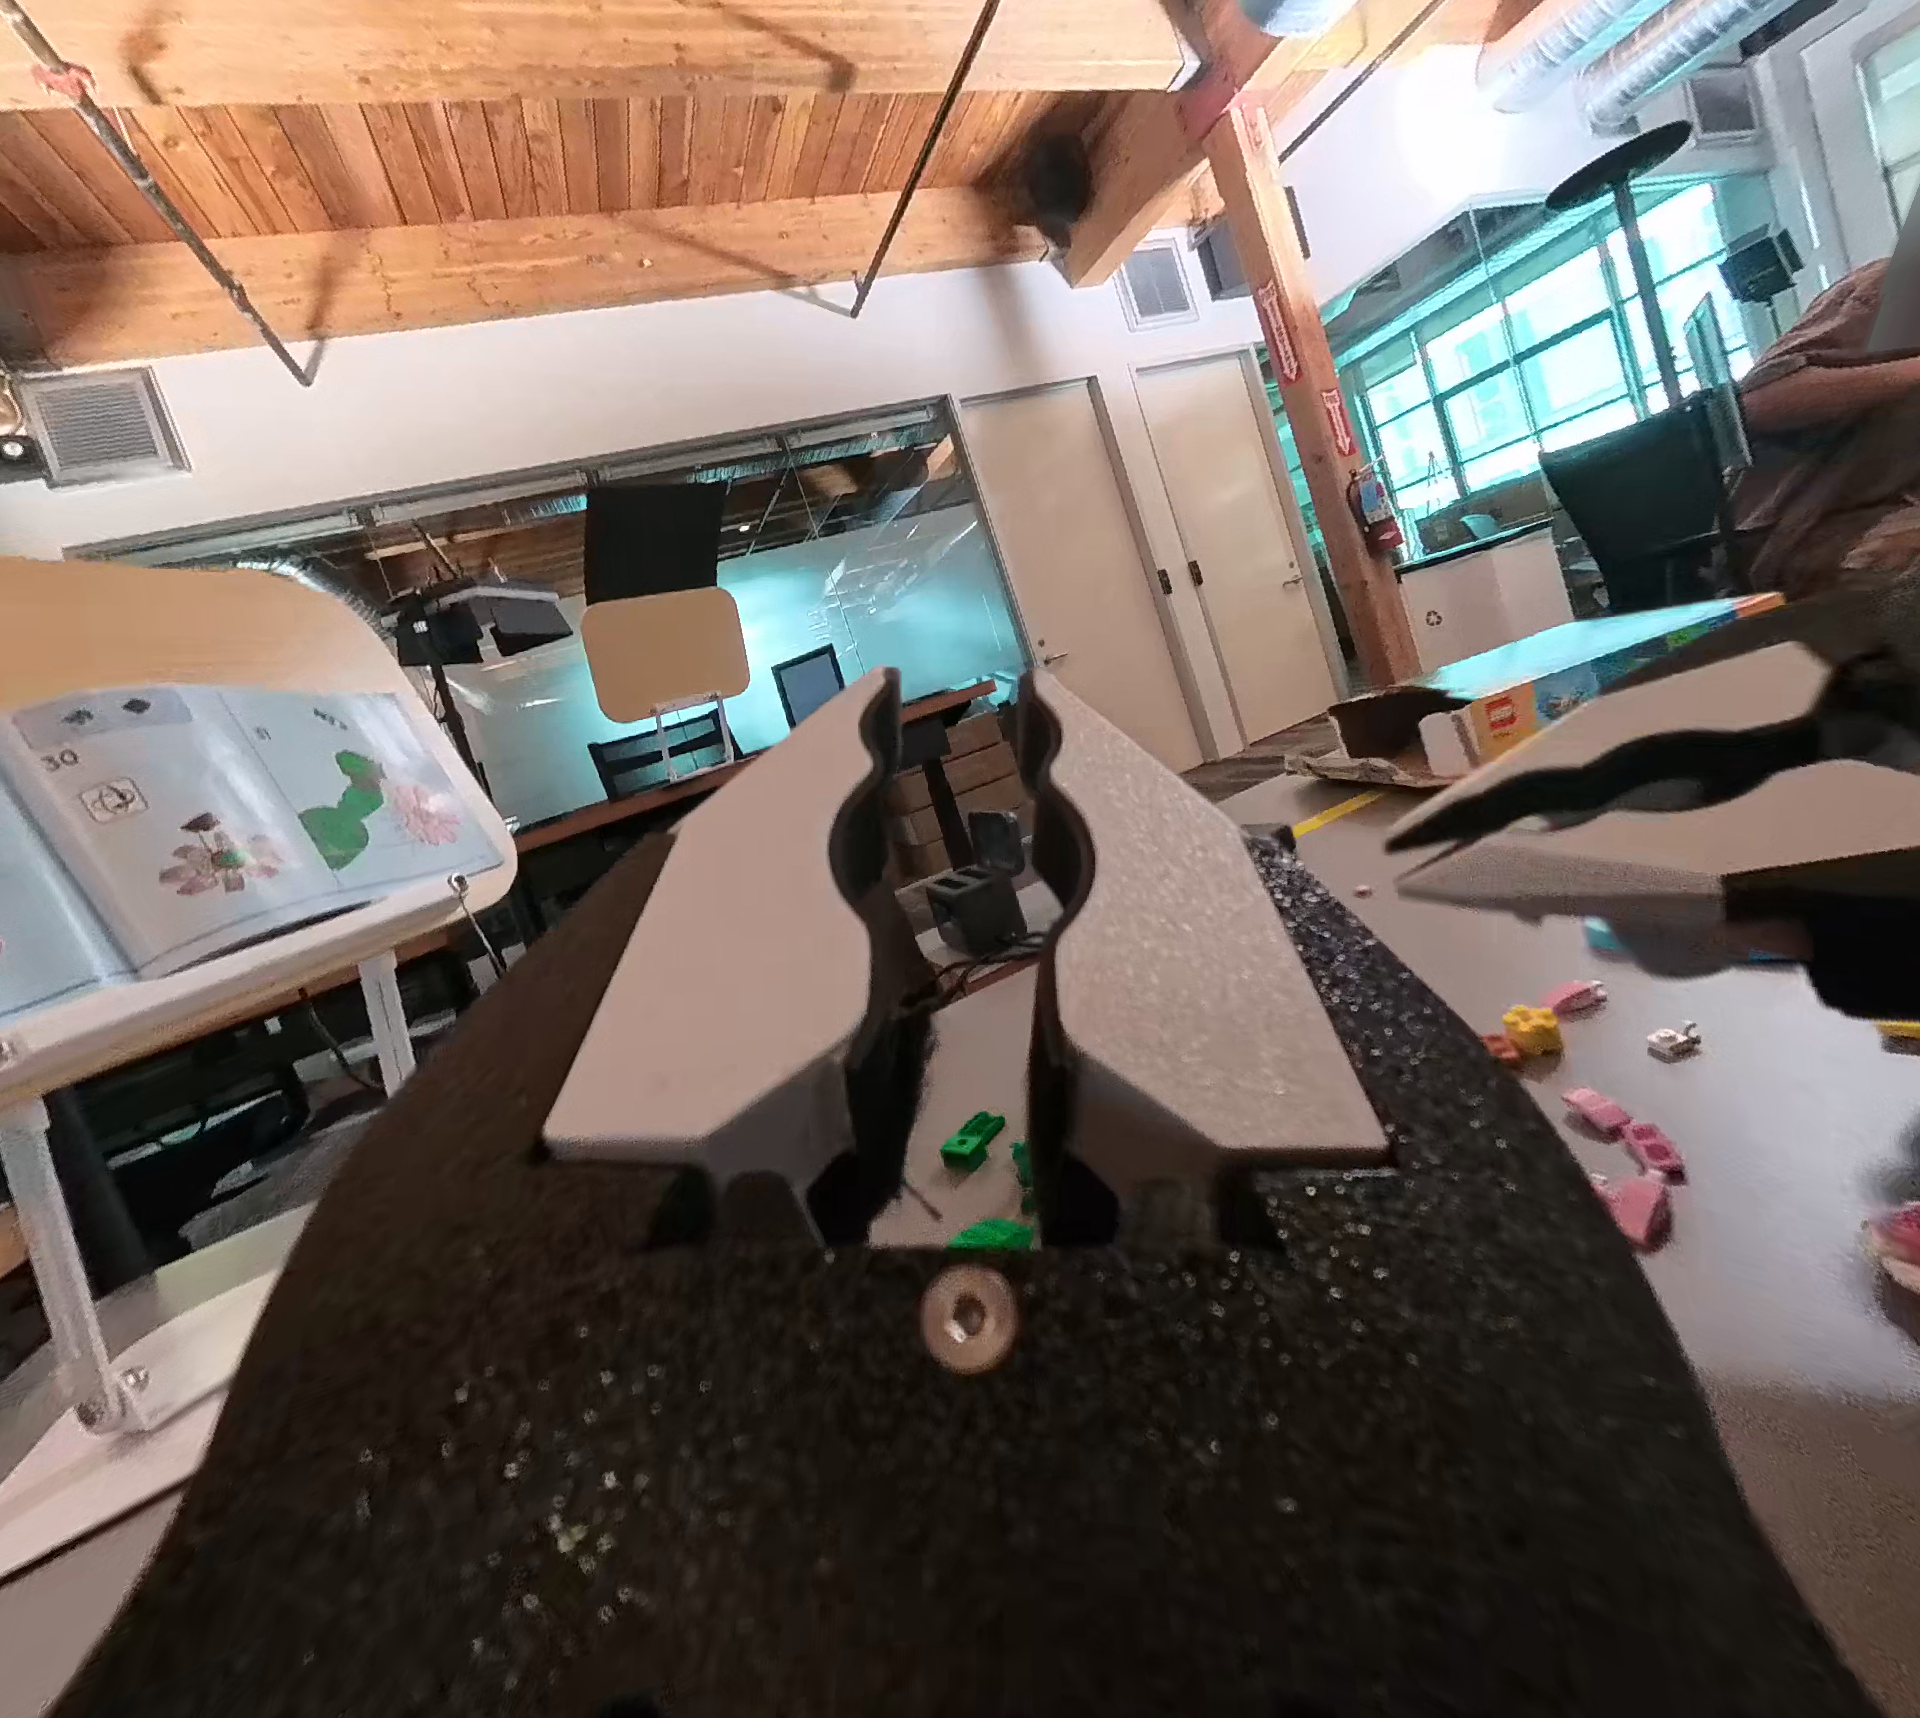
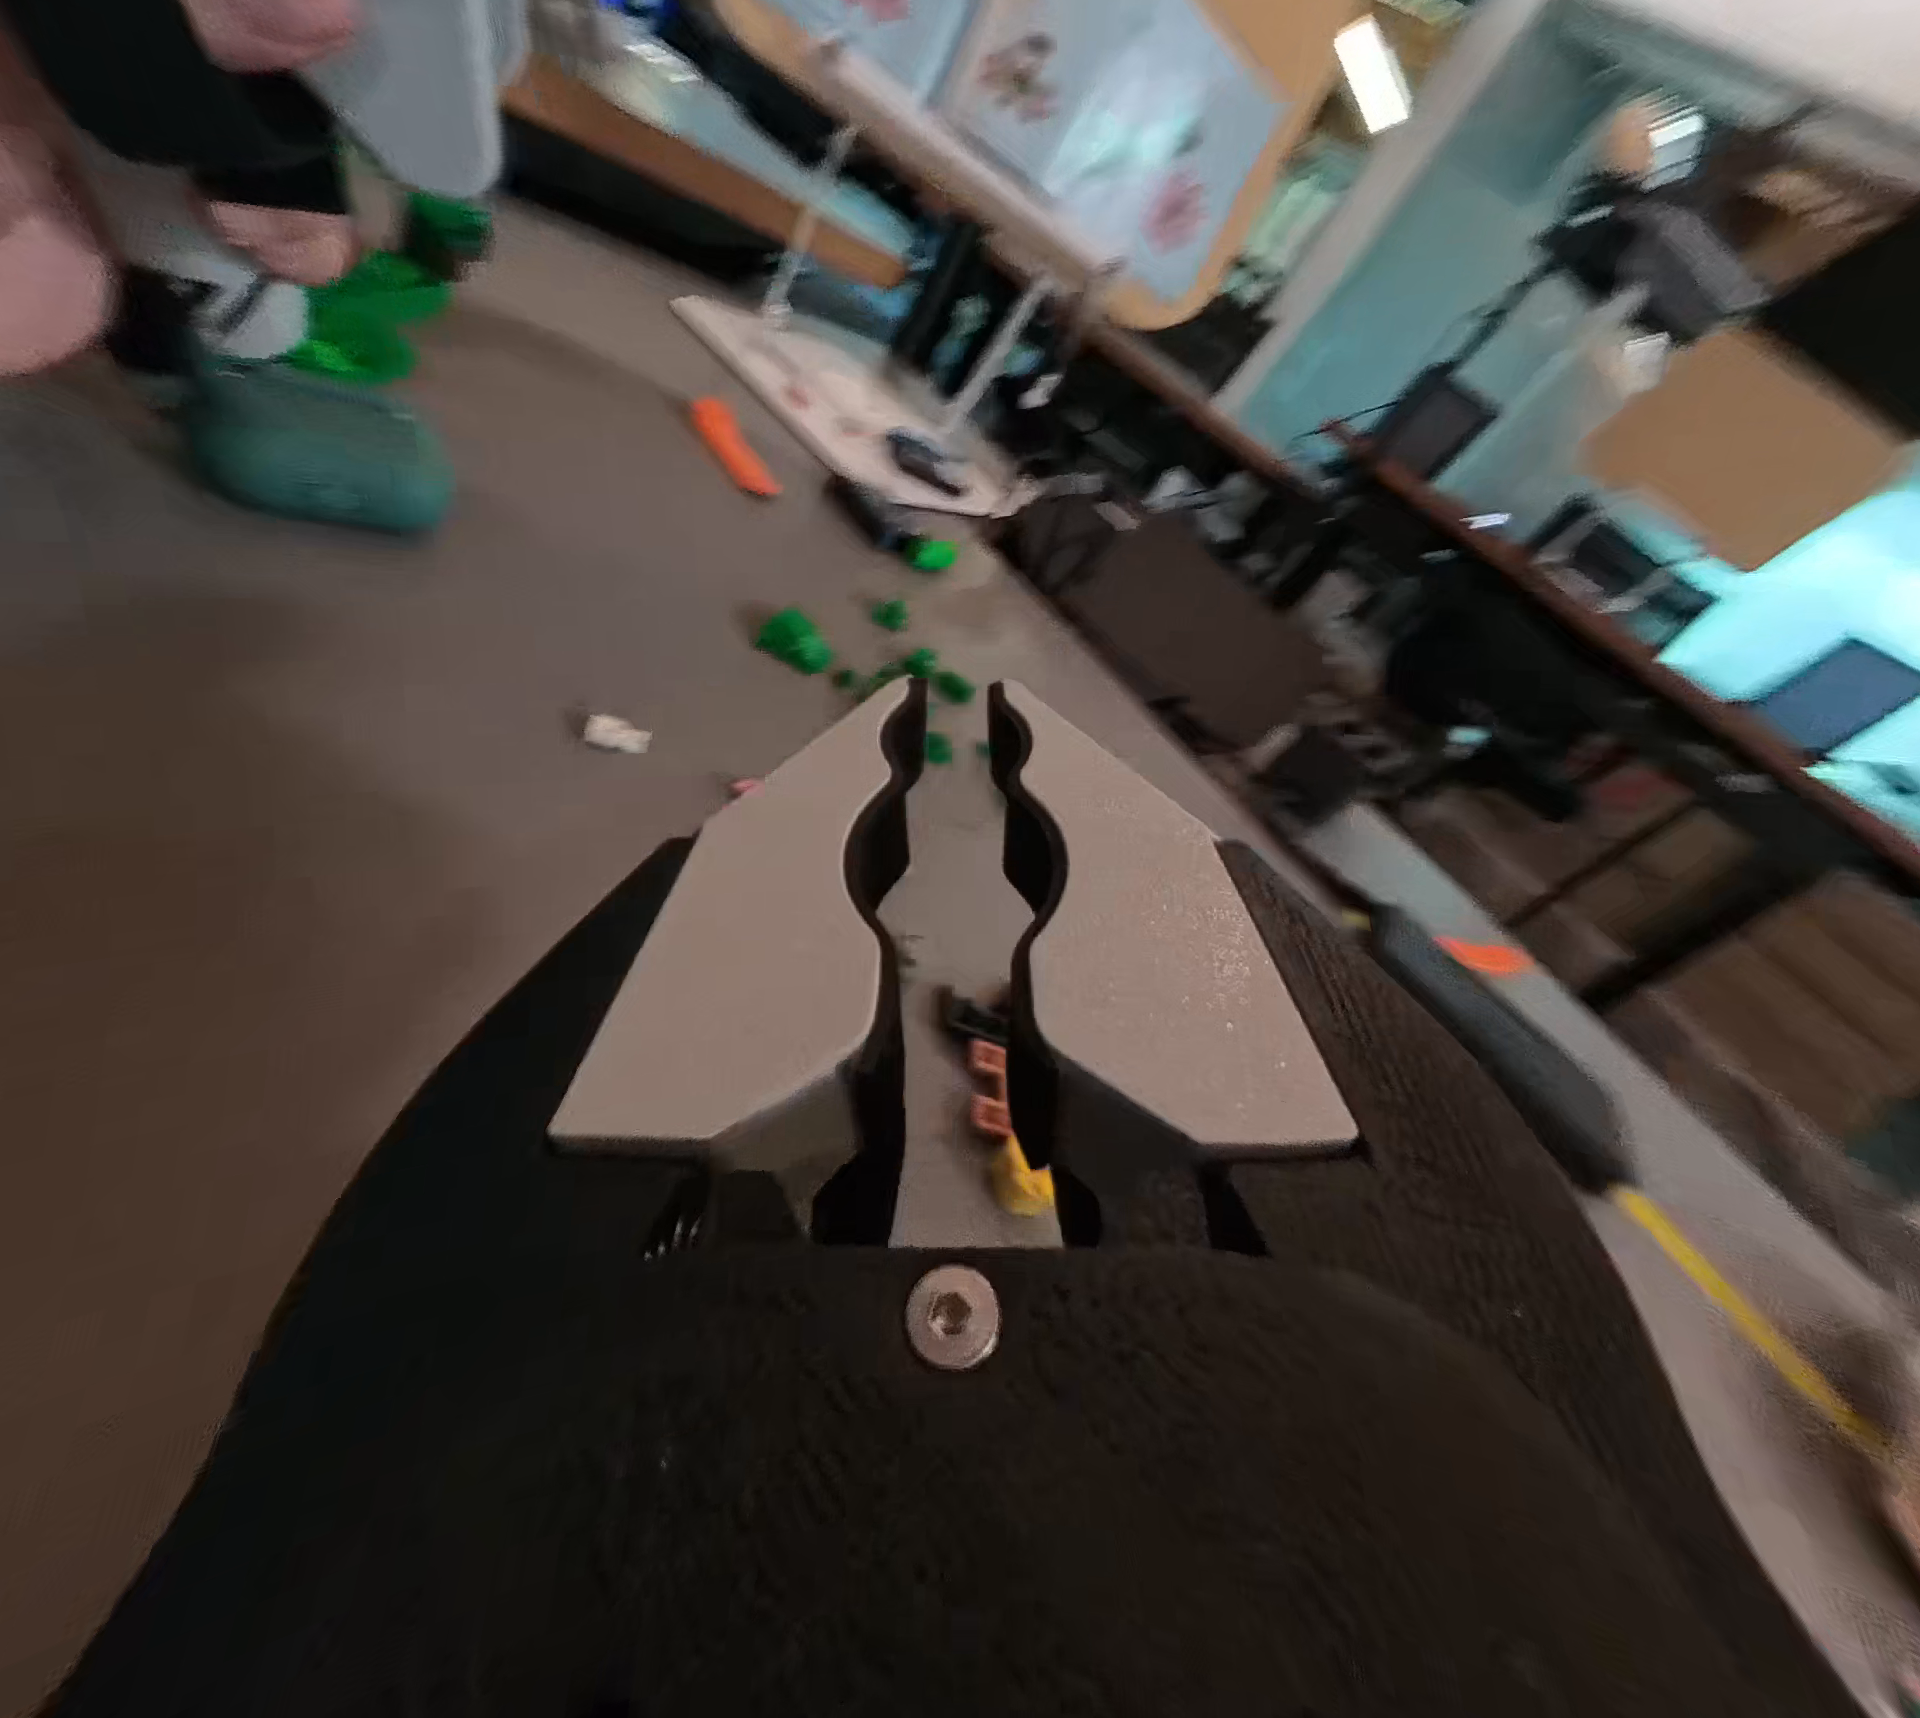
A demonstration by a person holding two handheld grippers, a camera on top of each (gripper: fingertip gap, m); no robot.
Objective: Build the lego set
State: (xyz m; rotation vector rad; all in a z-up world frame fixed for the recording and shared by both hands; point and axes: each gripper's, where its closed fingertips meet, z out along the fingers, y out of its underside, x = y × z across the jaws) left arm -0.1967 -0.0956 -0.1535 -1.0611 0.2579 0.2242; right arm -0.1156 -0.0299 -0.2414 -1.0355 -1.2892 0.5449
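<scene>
**Both grippers raised and empty above the loose bricks; manual propped for reference.**

The left gripper (image 1: 956,692) has its 2 grey fingers parted with nothing between them, and it tilts upward, probably to bring the open instruction booklet (image 1: 239,816) on the white tilted stand (image 1: 384,1014) into view. The right gripper (image 2: 956,694) is likewise released and empty, aimed at the scattered green bricks (image 2: 795,638) on the grey tabletop (image 2: 312,837), likely its next pick. Pink bricks (image 1: 1626,1138) lie to the right. A blurred green assembly (image 2: 364,318) sits far left, apparently under a hand (image 2: 62,255).
</scene>
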